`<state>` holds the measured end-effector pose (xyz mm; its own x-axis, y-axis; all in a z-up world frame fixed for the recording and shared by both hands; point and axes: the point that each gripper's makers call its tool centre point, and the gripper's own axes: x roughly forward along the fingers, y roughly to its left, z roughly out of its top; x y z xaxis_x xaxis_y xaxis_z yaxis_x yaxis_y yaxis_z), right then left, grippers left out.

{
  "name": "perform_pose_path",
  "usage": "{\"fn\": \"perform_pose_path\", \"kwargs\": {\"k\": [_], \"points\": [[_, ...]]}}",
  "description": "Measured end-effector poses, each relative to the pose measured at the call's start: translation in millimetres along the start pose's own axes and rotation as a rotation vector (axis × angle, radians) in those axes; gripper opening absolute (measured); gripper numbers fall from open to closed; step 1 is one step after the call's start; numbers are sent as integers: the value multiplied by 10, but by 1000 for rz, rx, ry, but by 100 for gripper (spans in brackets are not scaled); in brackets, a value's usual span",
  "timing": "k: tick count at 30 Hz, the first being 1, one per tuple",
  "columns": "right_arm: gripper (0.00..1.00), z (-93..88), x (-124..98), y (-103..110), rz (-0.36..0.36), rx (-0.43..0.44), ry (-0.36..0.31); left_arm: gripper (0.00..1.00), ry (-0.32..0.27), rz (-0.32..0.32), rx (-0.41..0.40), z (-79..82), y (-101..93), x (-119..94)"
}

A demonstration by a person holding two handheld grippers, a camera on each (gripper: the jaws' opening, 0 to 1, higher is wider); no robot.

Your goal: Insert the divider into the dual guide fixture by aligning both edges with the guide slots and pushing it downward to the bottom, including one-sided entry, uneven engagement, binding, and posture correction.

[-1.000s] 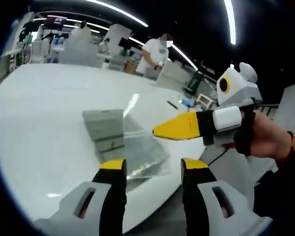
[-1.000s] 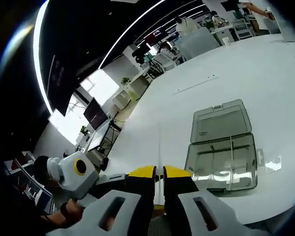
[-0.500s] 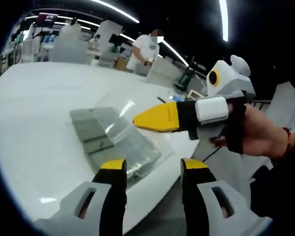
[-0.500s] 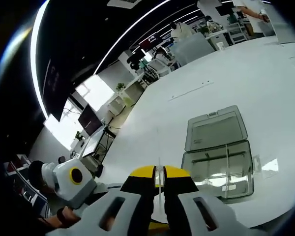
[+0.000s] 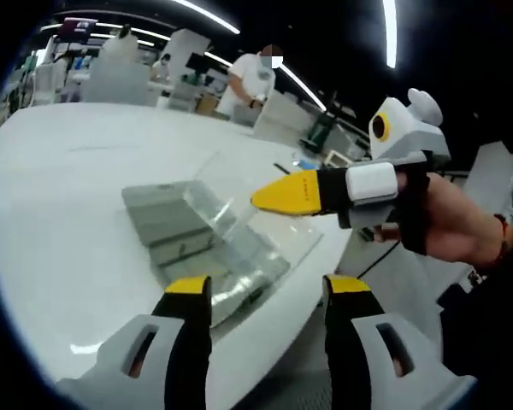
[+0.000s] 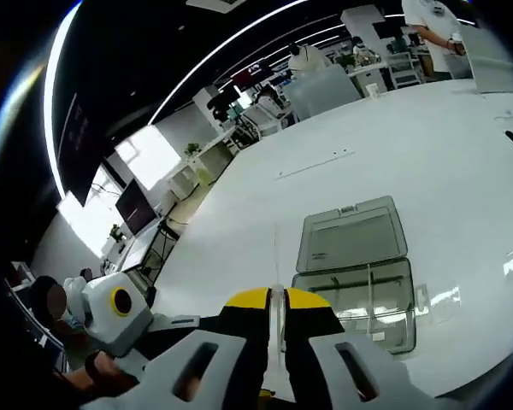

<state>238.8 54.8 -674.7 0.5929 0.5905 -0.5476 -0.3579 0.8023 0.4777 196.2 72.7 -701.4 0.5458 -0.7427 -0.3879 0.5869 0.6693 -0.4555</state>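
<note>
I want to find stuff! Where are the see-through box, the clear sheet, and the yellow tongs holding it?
see-through box (image 6: pixel 350 260), right gripper view, on its open lid.
clear sheet (image 5: pixel 248 201), left gripper view, its flat middle.
right tongs (image 5: pixel 261 198), left gripper view, at the yellow tips.

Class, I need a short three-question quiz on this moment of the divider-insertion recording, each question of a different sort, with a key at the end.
1. True or false: the right gripper is shut on the clear divider.
2. The lid of the clear fixture box on the white table is: A) closed, B) laid open flat, C) missing.
3. Fill in: the left gripper has its jaws ____, with nothing between them.

Key: 1. True, the thin sheet runs edge-on between its closed yellow tips. 2. B. 3. open.
</note>
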Motion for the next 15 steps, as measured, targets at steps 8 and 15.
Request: {"fn": "perform_pose_path", "kwargs": {"k": [8, 15], "points": [[0, -54, 75, -83, -69, 12, 4, 56, 16, 7, 14, -24, 137, -85], [0, -82, 95, -184, -140, 35, -15, 62, 13, 5, 61, 41, 210, -142]]}}
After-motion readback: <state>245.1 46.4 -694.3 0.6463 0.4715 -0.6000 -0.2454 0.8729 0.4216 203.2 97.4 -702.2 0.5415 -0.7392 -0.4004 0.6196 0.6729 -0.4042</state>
